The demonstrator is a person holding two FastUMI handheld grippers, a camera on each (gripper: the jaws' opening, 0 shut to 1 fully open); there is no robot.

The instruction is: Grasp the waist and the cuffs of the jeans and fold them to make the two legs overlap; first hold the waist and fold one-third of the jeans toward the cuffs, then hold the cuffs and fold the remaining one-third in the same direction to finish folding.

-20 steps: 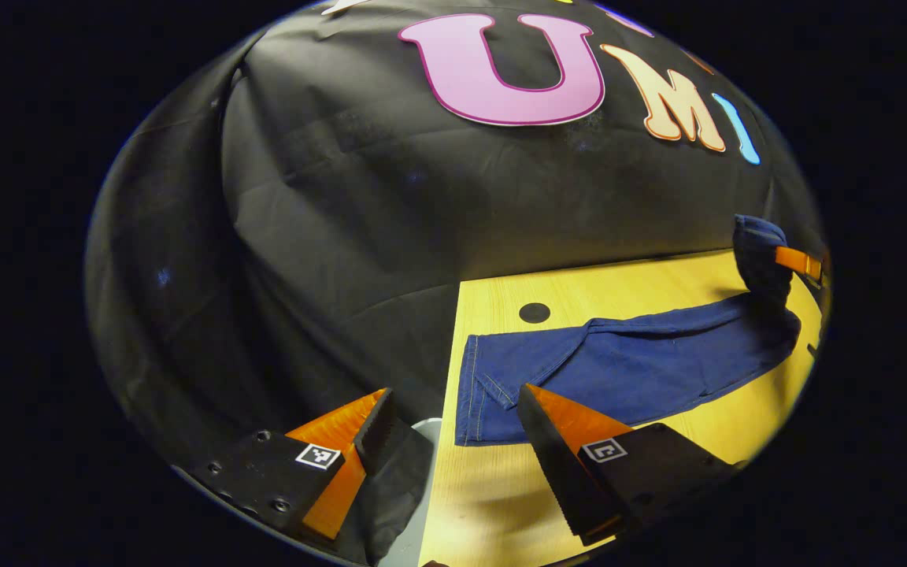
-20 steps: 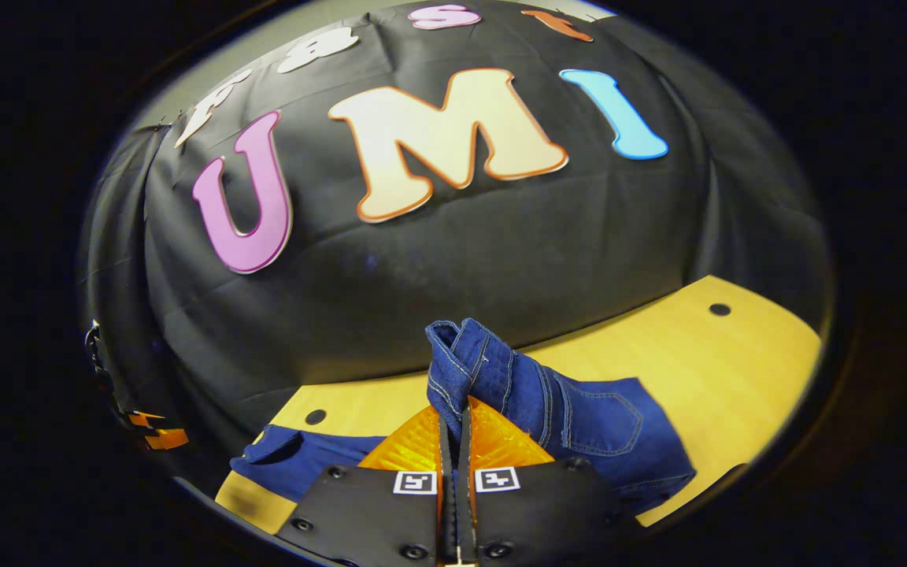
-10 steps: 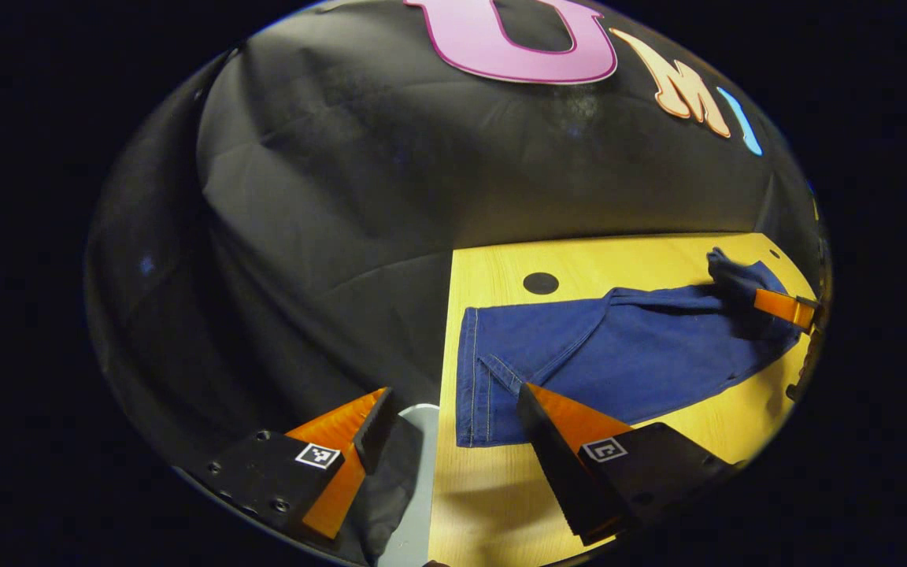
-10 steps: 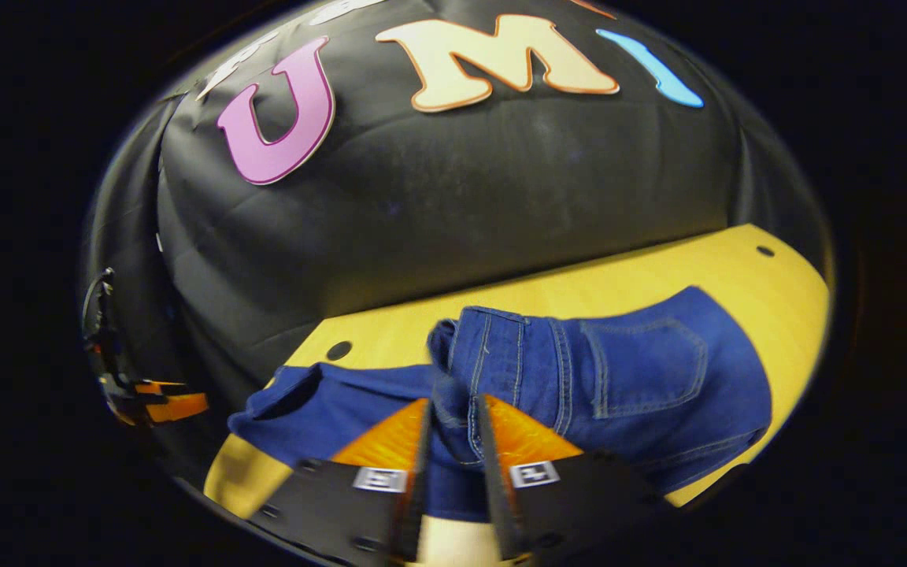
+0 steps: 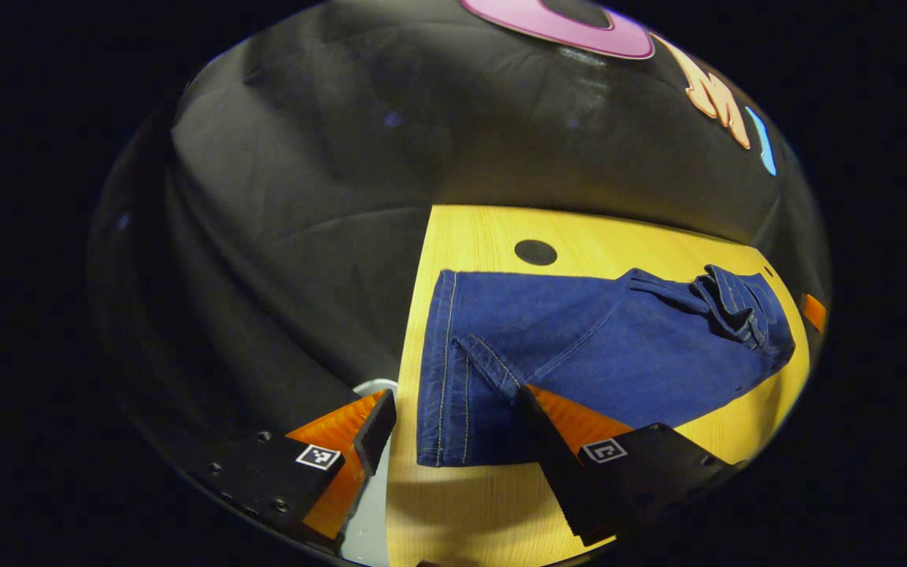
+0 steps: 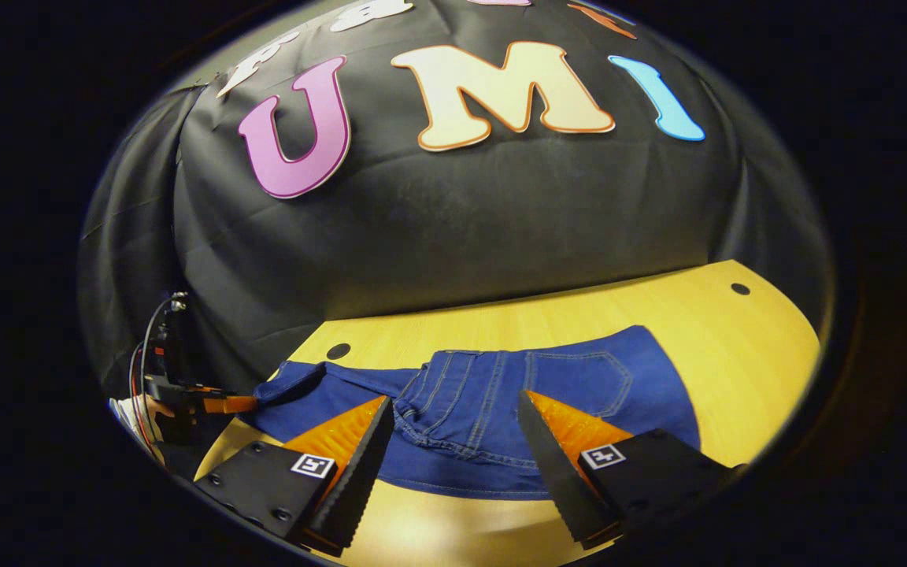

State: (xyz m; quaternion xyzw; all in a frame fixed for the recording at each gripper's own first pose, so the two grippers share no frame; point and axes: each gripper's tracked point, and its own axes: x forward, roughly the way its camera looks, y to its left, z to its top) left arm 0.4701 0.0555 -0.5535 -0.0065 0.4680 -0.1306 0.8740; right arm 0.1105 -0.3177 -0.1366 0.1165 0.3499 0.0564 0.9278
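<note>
**Lying folded on the tabletop, jeans free of both grippers**

Lying flat on the wooden tabletop (image 5: 493, 228), the dark blue jeans (image 5: 579, 346) stretch across the board with the legs stacked one on the other. In the left gripper view, the cuffs (image 5: 442, 370) sit at the near end, close to the tabletop's edge, their stitched hems running side by side. At the far end the waist (image 5: 737, 303) lies bunched and turned back onto the legs, forming a rumpled ridge.

The left hand-held gripper (image 5: 453, 429) hovers just above the cuff end with its fingers spread wide; one finger is over the tabletop's edge and the other over the denim (whether that one touches the cloth cannot be told). Nothing is between them.

In the right gripper view, the waist (image 6: 453, 402) of the jeans (image 6: 501, 409) is nearest the camera, with a back pocket (image 6: 579, 378) facing up and the waistband creased and folded over. The right hand-held gripper (image 6: 453, 441) stands wide open just above this end, its two fingers apart on either side of the waistband and gripping nothing. Farther off at the left of this view, the left hand-held gripper (image 6: 209, 404) appears beside the cuff end of the jeans, with cables trailing above it.

A round dark hole (image 5: 535, 252) marks the tabletop just beyond the cuffs, and another hole (image 6: 740, 289) sits near the far corner in the right gripper view. Black cloth (image 6: 453, 205) hangs behind the tabletop.
</note>
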